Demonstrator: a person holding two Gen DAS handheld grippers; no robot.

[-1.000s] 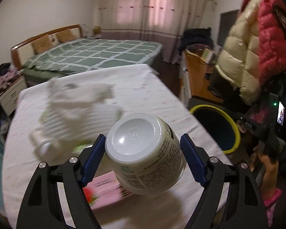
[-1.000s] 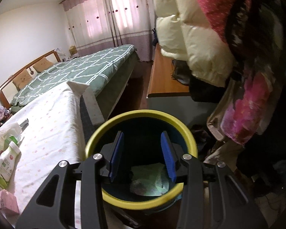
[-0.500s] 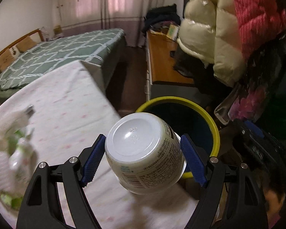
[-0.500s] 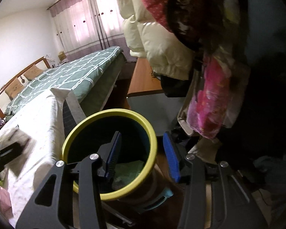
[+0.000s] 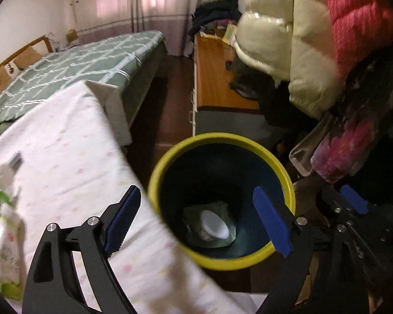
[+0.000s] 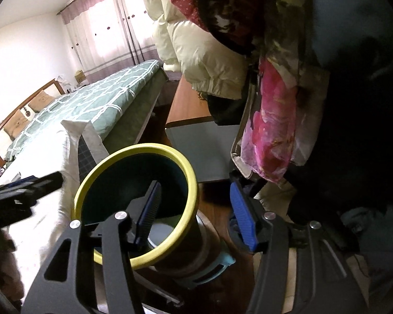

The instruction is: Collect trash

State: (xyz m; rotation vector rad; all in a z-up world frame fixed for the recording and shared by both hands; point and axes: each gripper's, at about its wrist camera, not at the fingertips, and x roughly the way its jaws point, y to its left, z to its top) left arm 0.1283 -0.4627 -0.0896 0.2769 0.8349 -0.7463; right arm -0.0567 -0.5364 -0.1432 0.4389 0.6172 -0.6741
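Left wrist view, left gripper [image 5: 196,219] fingers just spread, empty, cup [image 5: 214,224] in bin [image 5: 222,261], tilted, base upward.

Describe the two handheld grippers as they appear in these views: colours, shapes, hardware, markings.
Both match. The left gripper and right gripper each have two angular black arms with cut-out openings and round silver bolts at the pivots. Each arm ends in a flat blue pad with a finely ribbed gripping edge. No cables, markings or sleeves are visible on either.
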